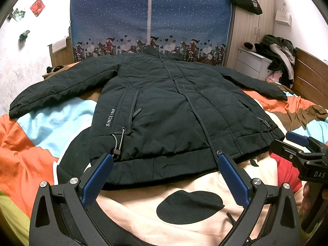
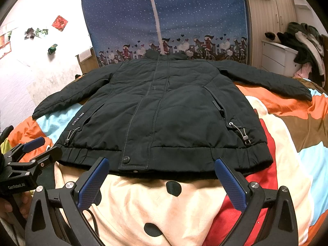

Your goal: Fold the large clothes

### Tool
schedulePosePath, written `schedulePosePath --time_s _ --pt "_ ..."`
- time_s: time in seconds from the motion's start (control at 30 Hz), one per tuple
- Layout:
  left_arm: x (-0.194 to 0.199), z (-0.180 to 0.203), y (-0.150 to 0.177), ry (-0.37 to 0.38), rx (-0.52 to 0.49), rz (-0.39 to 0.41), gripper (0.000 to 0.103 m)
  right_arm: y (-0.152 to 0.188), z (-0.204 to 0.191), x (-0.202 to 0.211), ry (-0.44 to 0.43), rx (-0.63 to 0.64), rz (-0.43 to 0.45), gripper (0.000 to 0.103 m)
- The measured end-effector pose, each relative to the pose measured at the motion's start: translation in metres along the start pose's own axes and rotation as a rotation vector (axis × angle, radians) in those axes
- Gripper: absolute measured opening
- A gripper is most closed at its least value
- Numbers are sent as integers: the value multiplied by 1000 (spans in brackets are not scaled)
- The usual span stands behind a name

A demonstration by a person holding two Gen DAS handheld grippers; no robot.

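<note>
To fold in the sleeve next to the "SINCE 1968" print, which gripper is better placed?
Probably the left gripper. It hovers at the hem of the jacket on the printed side, nearer that sleeve. The right gripper is toward the other side. Both have open jaws and hold nothing.

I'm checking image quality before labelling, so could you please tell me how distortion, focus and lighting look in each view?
Left wrist view: strong fisheye bending, dark corner vignette; the dark padded jacket is sharp, its "SINCE 1968" print legible. Right wrist view: same curvature, the wooden wardrobe bows; dim warm light, jacket folds lost in shadow, no glare.
</note>
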State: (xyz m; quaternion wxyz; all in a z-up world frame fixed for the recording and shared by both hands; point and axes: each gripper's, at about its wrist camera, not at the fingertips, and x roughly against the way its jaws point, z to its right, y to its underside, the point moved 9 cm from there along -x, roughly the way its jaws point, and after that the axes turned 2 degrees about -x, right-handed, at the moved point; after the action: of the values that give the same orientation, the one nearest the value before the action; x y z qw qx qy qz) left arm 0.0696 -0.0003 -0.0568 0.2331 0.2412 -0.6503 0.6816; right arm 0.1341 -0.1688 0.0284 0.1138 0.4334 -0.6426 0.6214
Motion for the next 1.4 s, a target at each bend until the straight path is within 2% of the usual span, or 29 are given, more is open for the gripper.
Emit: schedulePosePath --time_s 0.73,0.93,1.07,1.4 --pt "0 0 0 0 -1 -3 100 -1 0 0 2 -1 -3 103" --pt "0 0 0 -1 -1 -2 100 6 6 -7 31 -4 -28 103" --pt "0 -1 0 -10 -4 1 100 7 6 -10 57 8 -33 103" --pt "-6 -11 4 -33 4 -17 100 8 5 -9 47 14 -41 103"
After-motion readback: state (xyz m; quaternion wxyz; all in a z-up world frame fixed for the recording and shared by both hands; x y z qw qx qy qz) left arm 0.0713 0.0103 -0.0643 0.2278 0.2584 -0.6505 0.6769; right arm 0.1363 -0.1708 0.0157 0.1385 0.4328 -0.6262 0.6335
